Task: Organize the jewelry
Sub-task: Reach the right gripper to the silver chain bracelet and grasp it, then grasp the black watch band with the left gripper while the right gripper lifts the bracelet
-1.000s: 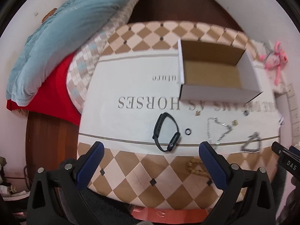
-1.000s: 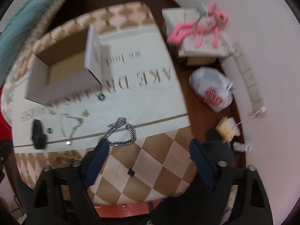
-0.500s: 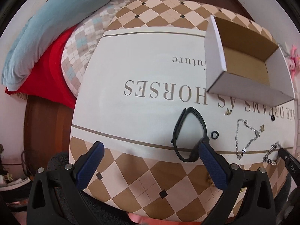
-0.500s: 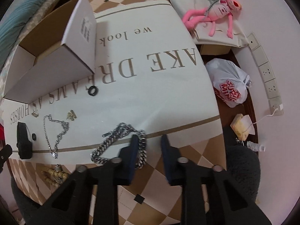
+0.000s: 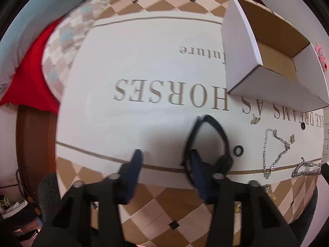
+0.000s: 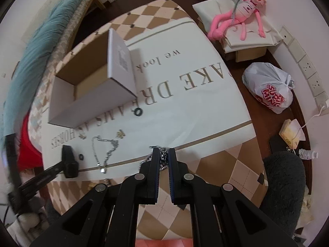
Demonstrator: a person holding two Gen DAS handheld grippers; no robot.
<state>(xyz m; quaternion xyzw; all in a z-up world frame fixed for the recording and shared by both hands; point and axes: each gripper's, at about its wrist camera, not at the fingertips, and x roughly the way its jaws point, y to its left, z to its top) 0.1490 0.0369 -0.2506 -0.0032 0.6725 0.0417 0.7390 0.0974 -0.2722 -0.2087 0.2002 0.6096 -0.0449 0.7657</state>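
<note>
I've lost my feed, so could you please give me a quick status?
Right tool shut on chain. Left tool open, one finger inside watch loop. Box empty, path clear.

A: What does the right gripper (image 6: pixel 164 154) hold?
B: Its fingers pinch a chunky silver chain (image 6: pixel 163 159) at the tablecloth's (image 6: pixel 205 111) checked border.
A: And to the left?
B: A thin necklace (image 6: pixel 103 152), two black rings (image 6: pixel 138 111) (image 6: pixel 81 156), an open box (image 6: pixel 90 94), and the left gripper (image 6: pixel 70 161) at a black band.
</note>
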